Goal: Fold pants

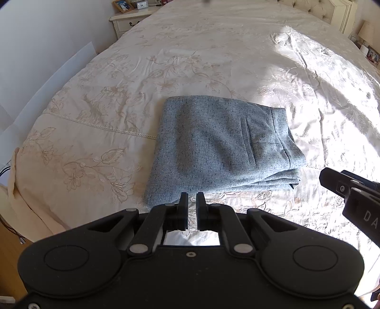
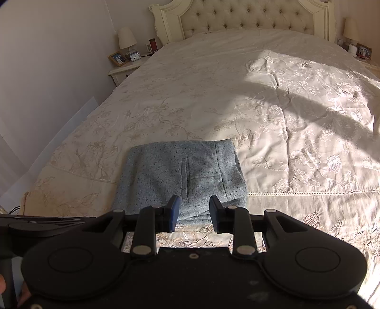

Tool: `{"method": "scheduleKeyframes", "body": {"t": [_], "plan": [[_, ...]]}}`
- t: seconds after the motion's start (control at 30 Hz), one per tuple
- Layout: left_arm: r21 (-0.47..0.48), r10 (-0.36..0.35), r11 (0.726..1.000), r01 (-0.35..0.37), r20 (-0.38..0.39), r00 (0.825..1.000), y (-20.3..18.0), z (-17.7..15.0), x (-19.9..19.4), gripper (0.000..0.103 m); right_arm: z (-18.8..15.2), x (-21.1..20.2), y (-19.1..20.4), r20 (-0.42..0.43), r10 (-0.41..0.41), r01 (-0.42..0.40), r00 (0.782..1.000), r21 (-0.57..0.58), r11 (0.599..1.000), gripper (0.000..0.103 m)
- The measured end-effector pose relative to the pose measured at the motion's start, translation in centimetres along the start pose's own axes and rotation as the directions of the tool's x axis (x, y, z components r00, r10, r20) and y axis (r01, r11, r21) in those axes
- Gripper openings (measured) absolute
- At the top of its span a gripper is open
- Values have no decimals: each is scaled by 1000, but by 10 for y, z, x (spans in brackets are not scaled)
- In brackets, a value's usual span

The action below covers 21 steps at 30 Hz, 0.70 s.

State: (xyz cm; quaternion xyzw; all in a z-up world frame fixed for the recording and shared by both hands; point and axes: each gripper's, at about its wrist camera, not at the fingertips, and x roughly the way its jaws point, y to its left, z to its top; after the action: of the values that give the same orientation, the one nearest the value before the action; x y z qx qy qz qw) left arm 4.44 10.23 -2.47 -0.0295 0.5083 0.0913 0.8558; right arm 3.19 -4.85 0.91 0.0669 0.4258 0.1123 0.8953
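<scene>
The grey-blue speckled pants (image 1: 213, 147) lie folded into a compact stack on the cream embroidered bedspread (image 1: 99, 114), waistband to the right. They also show in the right wrist view (image 2: 180, 176). My left gripper (image 1: 192, 197) hovers just short of the stack's near edge, its jaws nearly together with a narrow gap and nothing between them. My right gripper (image 2: 194, 202) is open and empty, held above the near edge of the stack. Its body shows at the right of the left wrist view (image 1: 351, 190).
The bedspread (image 2: 285, 118) covers a large bed with a tufted headboard (image 2: 242, 16). A nightstand (image 2: 123, 71) with a lamp, clock and photo frame stands at the far left. A white wall runs along the bed's left side.
</scene>
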Motion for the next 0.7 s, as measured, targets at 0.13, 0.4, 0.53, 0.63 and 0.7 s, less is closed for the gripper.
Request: {"method": "scheduleKeyframes", "body": {"t": [0.13, 0.4, 0.53, 0.63, 0.7], "plan": [[2, -3, 1000, 3, 0, 1000, 0, 0, 0, 13, 0, -1, 0, 2, 0, 0, 1000, -3, 1000, 30], [13, -9, 1000, 9, -4, 1000, -7, 1, 0, 13, 0, -2, -1, 1, -3, 3, 1000, -4, 1000, 31], [20, -9, 1000, 9, -8, 1000, -10, 2, 2, 13, 2, 0, -3, -3, -8, 8, 1000, 5, 1000, 31], [21, -10, 1000, 10, -14, 1000, -11, 4, 5, 13, 3, 1, -5, -4, -9, 9, 1000, 10, 1000, 31], [19, -10, 1000, 10, -19, 1000, -11, 5, 7, 13, 4, 3, -5, -7, -9, 9, 1000, 12, 1000, 31]]}}
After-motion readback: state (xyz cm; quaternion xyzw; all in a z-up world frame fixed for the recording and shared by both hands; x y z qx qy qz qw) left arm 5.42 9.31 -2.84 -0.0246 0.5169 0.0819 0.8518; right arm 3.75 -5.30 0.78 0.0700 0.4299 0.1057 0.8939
